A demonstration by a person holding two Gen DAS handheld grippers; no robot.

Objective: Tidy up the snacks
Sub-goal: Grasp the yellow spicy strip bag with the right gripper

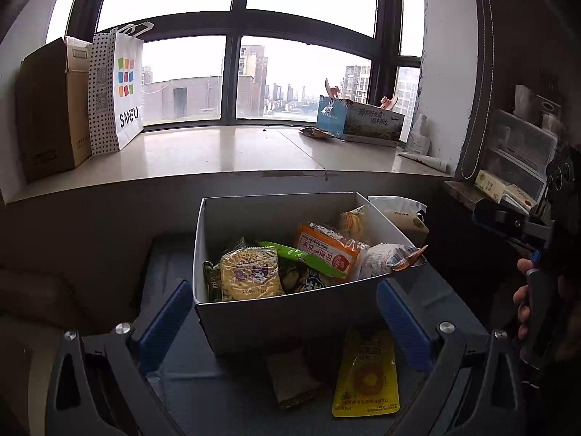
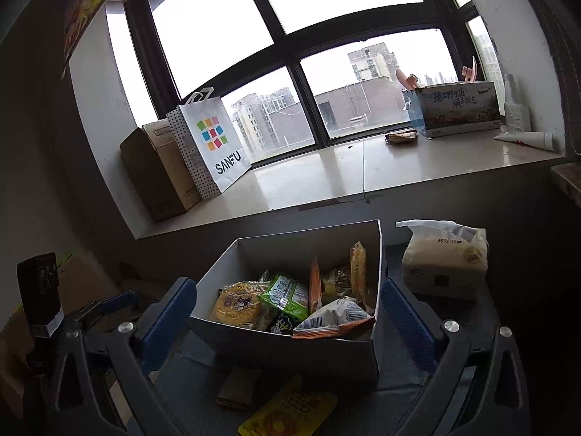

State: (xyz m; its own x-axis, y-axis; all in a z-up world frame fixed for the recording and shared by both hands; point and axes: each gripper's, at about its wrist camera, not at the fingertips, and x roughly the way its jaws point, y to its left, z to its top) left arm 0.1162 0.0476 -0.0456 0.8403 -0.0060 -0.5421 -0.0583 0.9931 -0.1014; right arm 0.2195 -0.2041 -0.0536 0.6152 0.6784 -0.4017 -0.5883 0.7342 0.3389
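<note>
Left gripper (image 1: 285, 312): fingers wide open, empty | right gripper (image 2: 288, 312): fingers wide open, empty | snack box (image 1: 283, 321): full, on counter | yellow packet (image 1: 366, 374) and brown packet (image 1: 294, 381): before the box

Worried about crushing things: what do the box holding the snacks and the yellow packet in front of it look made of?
Snack box: probably thin matte cardboard, with sharply folded corners and flat walls. Yellow packet: seemingly glossy plastic film, with sheen and a flat sealed edge.
</note>
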